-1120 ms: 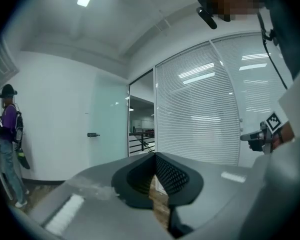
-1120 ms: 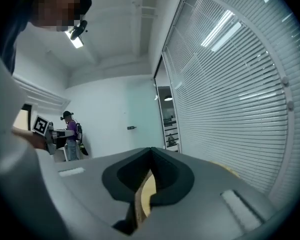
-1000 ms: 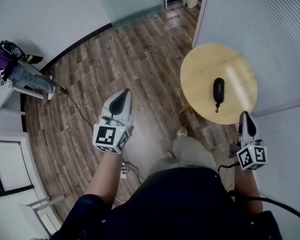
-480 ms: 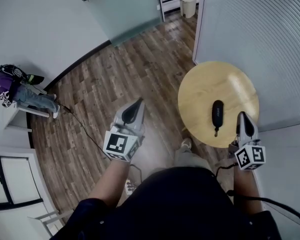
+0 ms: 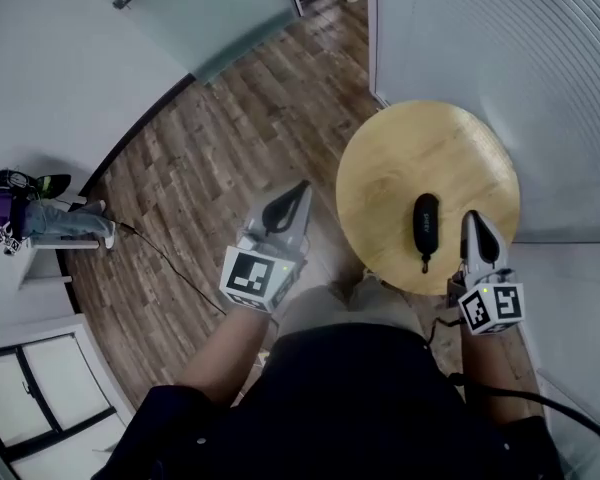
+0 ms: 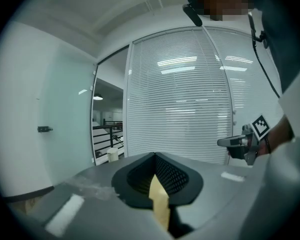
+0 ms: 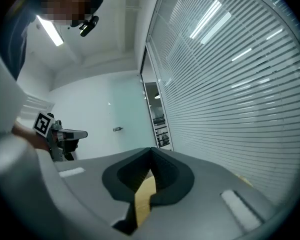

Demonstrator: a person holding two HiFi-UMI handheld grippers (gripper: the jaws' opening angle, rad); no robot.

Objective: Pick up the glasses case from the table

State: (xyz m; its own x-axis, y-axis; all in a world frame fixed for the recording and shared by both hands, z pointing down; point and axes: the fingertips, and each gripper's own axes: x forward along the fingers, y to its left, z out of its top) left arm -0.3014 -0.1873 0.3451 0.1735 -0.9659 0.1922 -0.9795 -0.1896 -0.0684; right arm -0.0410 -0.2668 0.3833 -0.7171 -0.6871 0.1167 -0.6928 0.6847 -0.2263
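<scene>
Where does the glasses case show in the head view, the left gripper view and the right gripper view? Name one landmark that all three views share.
Head view: the glasses case lies on the round table, in the picture's right half, beside the tip of the right gripper.
Left gripper view: not in it.
Right gripper view: not in it.
Shared landmark: the slatted blind wall.

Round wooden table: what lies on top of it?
Only a black glasses case on the table. The right gripper covers a strip near the edge.
</scene>
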